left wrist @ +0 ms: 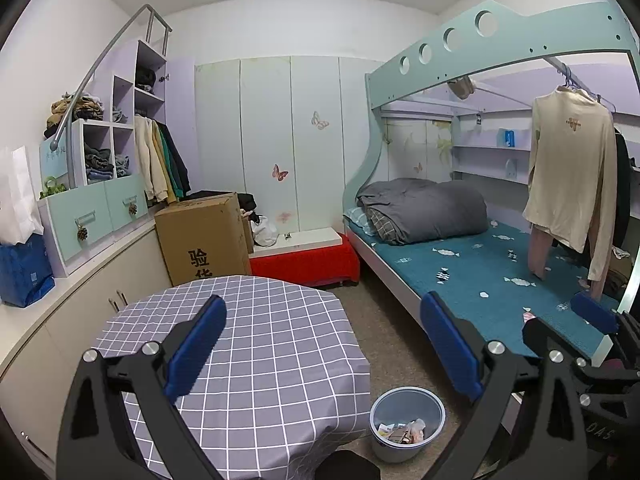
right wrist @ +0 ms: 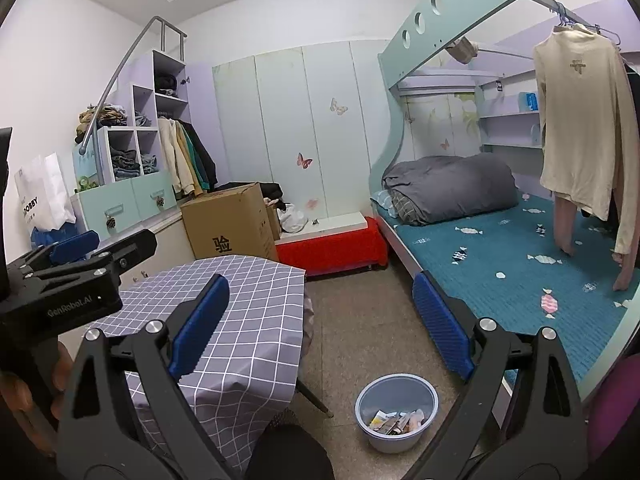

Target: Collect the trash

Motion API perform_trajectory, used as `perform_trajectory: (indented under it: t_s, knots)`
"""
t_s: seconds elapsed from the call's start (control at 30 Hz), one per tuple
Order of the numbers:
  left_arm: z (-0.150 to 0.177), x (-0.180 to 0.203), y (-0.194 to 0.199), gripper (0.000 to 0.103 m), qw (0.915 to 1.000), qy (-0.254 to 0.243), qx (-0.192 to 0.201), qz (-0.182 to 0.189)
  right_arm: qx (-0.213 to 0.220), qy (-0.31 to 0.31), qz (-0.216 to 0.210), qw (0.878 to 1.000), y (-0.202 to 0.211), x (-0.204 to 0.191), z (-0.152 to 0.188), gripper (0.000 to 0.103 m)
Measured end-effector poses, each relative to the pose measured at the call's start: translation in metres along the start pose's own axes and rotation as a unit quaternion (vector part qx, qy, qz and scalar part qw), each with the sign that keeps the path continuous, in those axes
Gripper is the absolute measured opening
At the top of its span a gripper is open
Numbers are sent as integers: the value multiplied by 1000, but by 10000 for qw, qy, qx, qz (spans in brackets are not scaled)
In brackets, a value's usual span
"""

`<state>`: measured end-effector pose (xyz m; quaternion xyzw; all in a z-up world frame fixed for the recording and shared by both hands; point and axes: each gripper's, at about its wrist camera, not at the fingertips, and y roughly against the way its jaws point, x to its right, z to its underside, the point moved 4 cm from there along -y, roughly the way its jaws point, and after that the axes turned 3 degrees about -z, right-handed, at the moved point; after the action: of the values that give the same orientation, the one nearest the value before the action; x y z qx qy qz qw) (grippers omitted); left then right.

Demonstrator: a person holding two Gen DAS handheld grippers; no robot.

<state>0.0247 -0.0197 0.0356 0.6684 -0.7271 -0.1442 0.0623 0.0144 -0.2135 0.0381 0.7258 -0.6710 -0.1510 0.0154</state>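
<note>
We hold both tongs up and level, looking across a small bedroom. The left tongs (left wrist: pixel 322 344) are spread wide with nothing between their blue pads, and the right tongs (right wrist: pixel 320 328) are spread the same way, also empty.

The trash (right wrist: pixel 396 422) we can make out is a heap of crumpled wrappers and paper lying inside the bin (right wrist: pixel 362 408), low and right of centre in the right wrist view, on the floor (right wrist: pixel 360 312) between the worktop (right wrist: pixel 248 320) and the bed (right wrist: pixel 500 256). We judge the task far along or finished: the checked cloth on the worktop shows no litter, and the floor around the bin looks bare. What may be left is unclear. The pale candy shapes scattered on the blue bedspread could be a printed pattern or loose wrappers; we cannot tell which.

The right wrist view shows the bin whole, a slanted leg under the worktop, and the left tongs' black body at the left edge with fingers wrapped around its handle. The left wrist view shows the bin (left wrist: pixel 376 428) at the bottom centre, tucked just beside the hanging cloth, more of the worktop's (left wrist: pixel 260 340) rounded top, and a blue bag (left wrist: pixel 24 272) at the far left.
</note>
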Motion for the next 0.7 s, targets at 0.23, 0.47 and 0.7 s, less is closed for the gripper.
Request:
perform_trajectory:
  t_s: [0.23,0.47,0.7]
  knots:
    - [1,-1,-1,96,10000,-1,-24,13,-6,1,1,10000,0,-1,1,91]
    - [1,-1,-1,96,10000,-26,2,14,-40,-22,-31,10000,-1,0,2,91]
    - [2,-1,0,96,10000,-55,14,39,-46,-26,-28,10000,-1,1,2,91]
